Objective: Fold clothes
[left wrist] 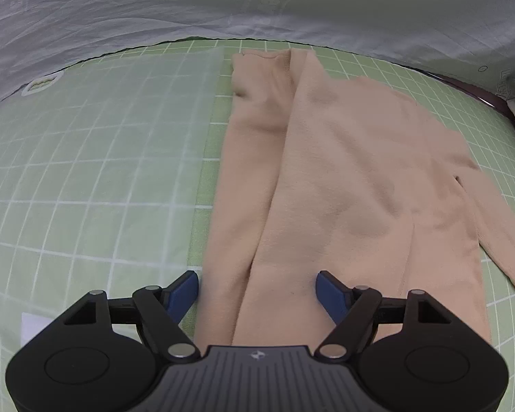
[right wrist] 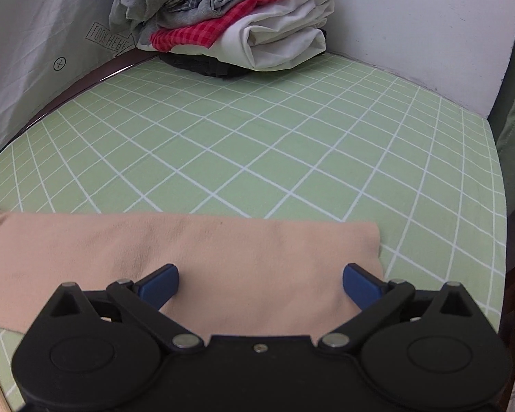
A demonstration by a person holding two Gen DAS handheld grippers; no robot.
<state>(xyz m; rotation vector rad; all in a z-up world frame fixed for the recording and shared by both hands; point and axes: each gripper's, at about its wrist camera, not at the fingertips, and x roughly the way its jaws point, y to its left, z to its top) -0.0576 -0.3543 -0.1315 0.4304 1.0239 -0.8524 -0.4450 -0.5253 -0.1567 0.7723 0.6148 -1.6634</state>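
Blue-padded fingers of the left gripper (left wrist: 257,290) stand spread wide apart and hold nothing; between them lies the near end of a peach long-sleeved top (left wrist: 343,178). Its left side is folded inward, making a long straight fold edge that runs away from the camera toward the neck end near the far rim of the table. One sleeve (left wrist: 498,226) trails out to the right, off the body of the garment. The top lies flat on a green grid-patterned cloth (left wrist: 86,178). Left of the garment, a translucent sheet (left wrist: 127,130) covers the grid, its straight right edge running just beside the fold with a narrow strip of green between them. Pale grey fabric (left wrist: 154,3) hangs behind the far edge of the table.

From the right wrist view, the right gripper (right wrist: 261,283) is likewise released, its fingers parted over a straight-edged part of the peach top, whose corner ends just beyond the right fingertip (right wrist: 355,278). Beyond that edge the green cloth lies bare over a broad stretch, out to the rounded right rim. A stack of folded clothes (right wrist: 230,20) sits at the far corner against a white wall (right wrist: 429,24), well apart from the top.
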